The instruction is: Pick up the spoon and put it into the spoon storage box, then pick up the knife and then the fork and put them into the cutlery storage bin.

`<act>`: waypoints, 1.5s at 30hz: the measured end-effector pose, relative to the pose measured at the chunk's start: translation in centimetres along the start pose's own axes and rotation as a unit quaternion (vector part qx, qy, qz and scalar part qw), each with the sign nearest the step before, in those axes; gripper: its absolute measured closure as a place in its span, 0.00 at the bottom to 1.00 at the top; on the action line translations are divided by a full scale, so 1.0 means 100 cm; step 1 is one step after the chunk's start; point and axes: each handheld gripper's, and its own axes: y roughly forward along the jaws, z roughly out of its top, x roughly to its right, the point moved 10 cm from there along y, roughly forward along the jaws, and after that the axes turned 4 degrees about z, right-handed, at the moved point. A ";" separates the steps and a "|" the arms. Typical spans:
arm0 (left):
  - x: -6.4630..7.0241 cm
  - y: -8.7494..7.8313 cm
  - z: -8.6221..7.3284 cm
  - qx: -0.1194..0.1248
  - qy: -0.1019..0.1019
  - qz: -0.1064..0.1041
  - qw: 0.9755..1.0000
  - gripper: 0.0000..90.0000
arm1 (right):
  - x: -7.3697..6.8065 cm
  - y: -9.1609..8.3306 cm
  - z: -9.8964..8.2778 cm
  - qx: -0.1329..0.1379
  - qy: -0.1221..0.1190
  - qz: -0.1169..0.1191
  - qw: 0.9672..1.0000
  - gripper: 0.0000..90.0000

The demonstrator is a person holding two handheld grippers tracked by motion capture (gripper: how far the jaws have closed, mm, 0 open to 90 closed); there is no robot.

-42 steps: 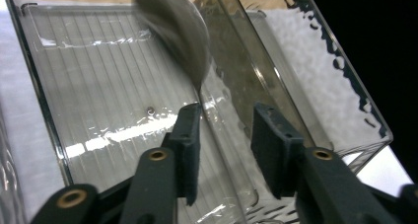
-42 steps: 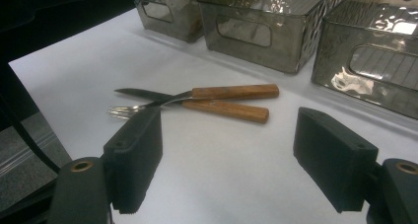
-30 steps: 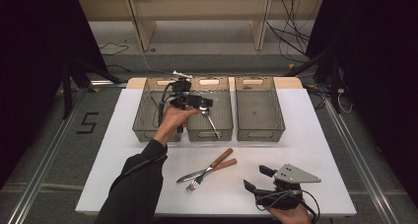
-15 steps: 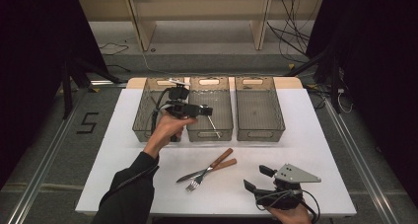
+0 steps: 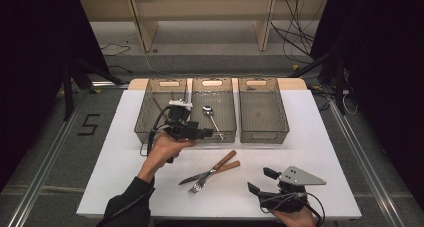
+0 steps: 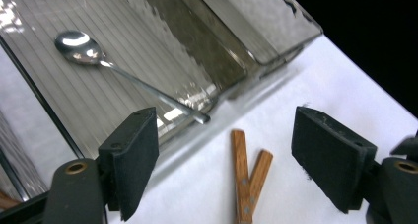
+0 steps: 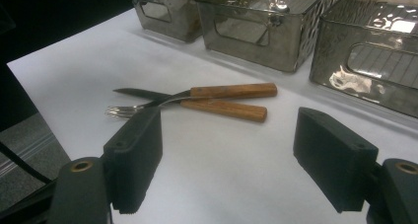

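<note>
Cutlery sorting: spoon lies in the middle bin. Left tool, jaws just widened and empty, hangs at that bin's near edge. Right tool, open and empty, rests at the desk's near edge, facing the fork and knife.

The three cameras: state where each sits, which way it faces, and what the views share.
High view: above the person's side, facing forward and down on the white table; forearms and both tongs show.
Left gripper view: on the left tongs, facing the spoon in the middle bin.
Right gripper view: on the right tongs, low, facing the bins.
Shared: wooden-handled knife and fork.
</note>
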 end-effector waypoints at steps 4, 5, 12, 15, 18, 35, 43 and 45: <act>0.004 0.000 -0.011 -0.004 0.012 0.003 1.000 0.28 | 0.001 0.000 -0.001 -0.001 0.001 0.001 1.000 0.31; 0.005 0.000 -0.014 -0.006 0.016 0.003 1.000 0.28 | 0.001 0.000 -0.001 -0.001 0.003 0.000 1.000 0.31; 0.010 0.002 -0.030 -0.014 0.036 0.013 0.999 0.27 | 0.002 0.000 -0.002 0.000 0.005 0.002 1.000 0.31; 0.012 0.002 -0.037 -0.013 0.040 0.012 0.999 0.27 | 0.002 0.000 -0.002 0.000 0.005 0.002 1.000 0.31; 0.013 0.001 -0.044 -0.011 0.043 0.013 0.999 0.27 | 0.003 0.000 -0.002 0.000 0.005 0.002 1.000 0.31; 0.017 0.007 -0.068 -0.043 0.073 0.033 0.996 0.26 | 0.002 0.000 -0.003 -0.002 0.005 0.001 1.000 0.31; 0.024 0.019 -0.077 -0.062 0.088 0.040 0.993 0.26 | 0.002 0.000 -0.003 -0.002 0.003 0.000 1.000 0.31; 0.025 0.021 -0.078 -0.065 0.089 0.039 0.993 0.27 | 0.002 0.000 -0.004 -0.003 0.006 0.001 1.000 0.31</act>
